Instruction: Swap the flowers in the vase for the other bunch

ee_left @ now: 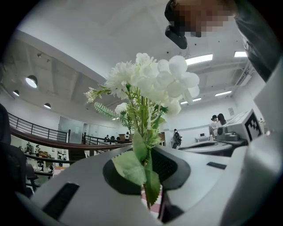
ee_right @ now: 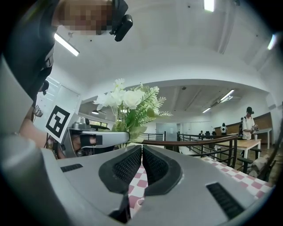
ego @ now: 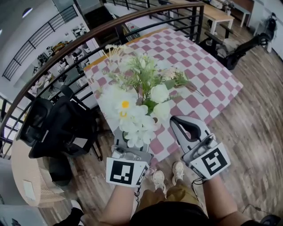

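My left gripper [ego: 129, 142] is shut on the green stems of a bunch of white flowers [ego: 132, 112], which stands up toward the head camera. In the left gripper view the stem and leaves [ee_left: 148, 176] sit pinched between the jaws, blooms [ee_left: 154, 79] above. My right gripper [ego: 183, 124] is beside it on the right, shut with nothing between its pads [ee_right: 142, 154]. Both hang over the near edge of a table with a pink-and-white checked cloth [ego: 208, 70]. Beige dried sprigs [ego: 114, 50] show behind the blooms. No vase is visible; the flowers hide that part of the table.
A black office chair [ego: 57, 123] stands left of the table. A dark curved railing [ego: 110, 26] runs behind it. A round wooden tabletop [ego: 26, 176] is at lower left, a wooden table [ego: 219, 13] far back. People stand in the distance [ee_right: 250, 123].
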A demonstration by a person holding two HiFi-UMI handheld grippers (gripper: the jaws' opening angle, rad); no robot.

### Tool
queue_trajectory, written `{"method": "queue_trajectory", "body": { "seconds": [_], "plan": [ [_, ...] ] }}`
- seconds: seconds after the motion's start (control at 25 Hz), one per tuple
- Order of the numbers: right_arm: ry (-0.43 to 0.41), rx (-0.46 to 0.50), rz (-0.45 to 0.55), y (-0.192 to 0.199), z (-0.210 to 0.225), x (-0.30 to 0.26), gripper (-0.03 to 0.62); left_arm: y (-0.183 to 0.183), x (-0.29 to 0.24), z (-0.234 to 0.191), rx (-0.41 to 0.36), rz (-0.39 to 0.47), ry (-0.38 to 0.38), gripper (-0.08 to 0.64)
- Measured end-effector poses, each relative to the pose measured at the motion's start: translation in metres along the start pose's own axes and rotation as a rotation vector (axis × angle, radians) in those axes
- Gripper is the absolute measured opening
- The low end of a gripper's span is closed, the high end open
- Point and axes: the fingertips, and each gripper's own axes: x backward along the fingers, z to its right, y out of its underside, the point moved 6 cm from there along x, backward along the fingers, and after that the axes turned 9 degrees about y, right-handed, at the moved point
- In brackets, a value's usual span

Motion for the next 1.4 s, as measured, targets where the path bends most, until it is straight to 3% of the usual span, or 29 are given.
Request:
{"method": "queue_trajectory", "body": {
  "seconds": [0.68, 0.92, 1.4],
  "plan": [
    [-0.115, -0.085, -0.056, 0.055, 0.033, -0.044, 0.035, 0.056, -0.043, -0.024, 0.056, -0.047, -0.058, 0.054],
    [-0.085, -0.126, -0.101, 0.077, 0.047, -0.051, 0.035, 0.074, -0.056, -0.029, 0.05, -0.06, -0.056, 0.055],
    [-0.109, -0.158, -0.155, 0.113, 0.058, -0.063, 0.035, 0.113, -0.07, -0.039, 0.079, -0.108, -0.067, 0.055]
  ]
}}
